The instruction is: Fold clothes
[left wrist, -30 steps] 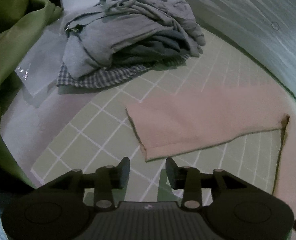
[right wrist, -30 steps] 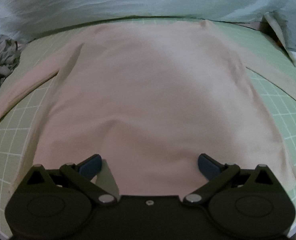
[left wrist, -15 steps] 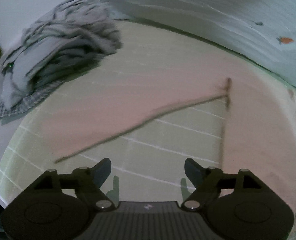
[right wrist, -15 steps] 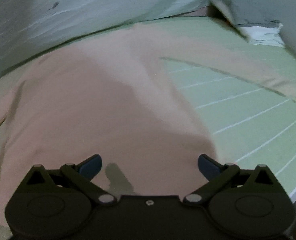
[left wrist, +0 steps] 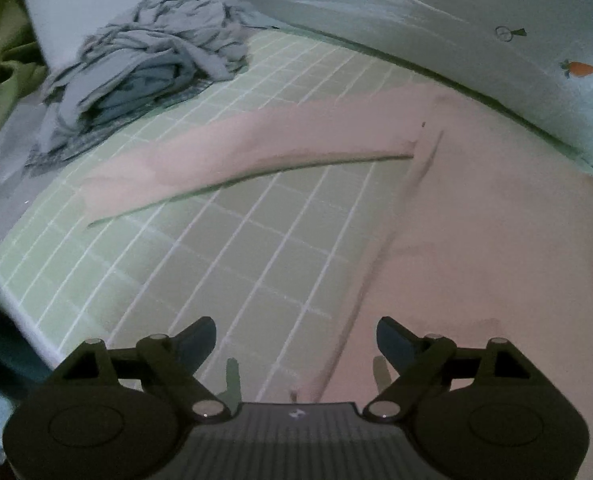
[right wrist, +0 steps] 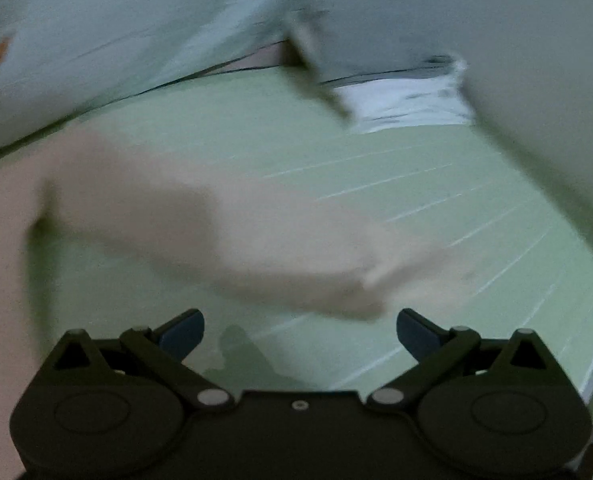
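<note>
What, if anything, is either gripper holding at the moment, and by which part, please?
Nothing is held. The left gripper is opening, empty, above the pink top's side edge; the right gripper stands open near its sleeve.

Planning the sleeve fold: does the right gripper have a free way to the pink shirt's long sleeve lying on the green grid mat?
Probably yes: right gripper is open and empty, and the sleeve lies flat just ahead, uncovered.

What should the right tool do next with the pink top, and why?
Probably lower the right tool onto the end of the pink top's sleeve and close on it. Its jaws stand open with nothing between them, and the sleeve lies spread on the green mat just ahead, not yet folded in.
</note>
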